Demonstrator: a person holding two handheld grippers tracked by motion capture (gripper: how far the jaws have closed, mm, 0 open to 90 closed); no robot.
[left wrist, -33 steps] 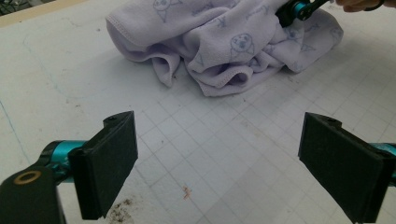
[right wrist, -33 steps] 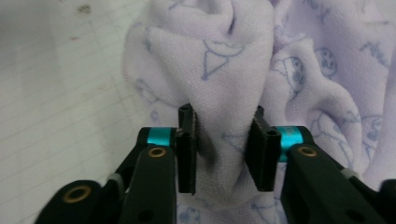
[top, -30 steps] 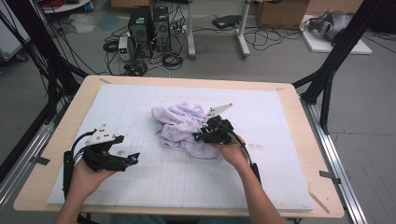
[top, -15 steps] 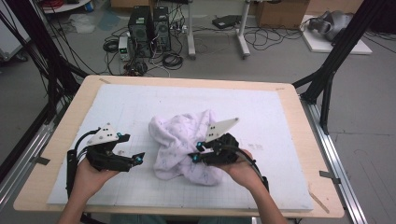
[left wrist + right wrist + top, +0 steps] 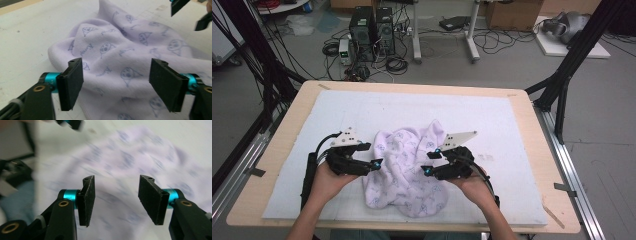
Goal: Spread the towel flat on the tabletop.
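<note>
Flanking cloth (image 5: 404,172), both tongs agape

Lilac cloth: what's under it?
The lilac cloth lies crumpled on the white mat, which shows all round it. Whatever sits beneath its folds is covered.

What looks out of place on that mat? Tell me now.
Only the lilac cloth: it lies crumpled and bunched on the white mat instead of flat, with one corner peaking up at its far side. Nothing looks spilled or damaged.
</note>
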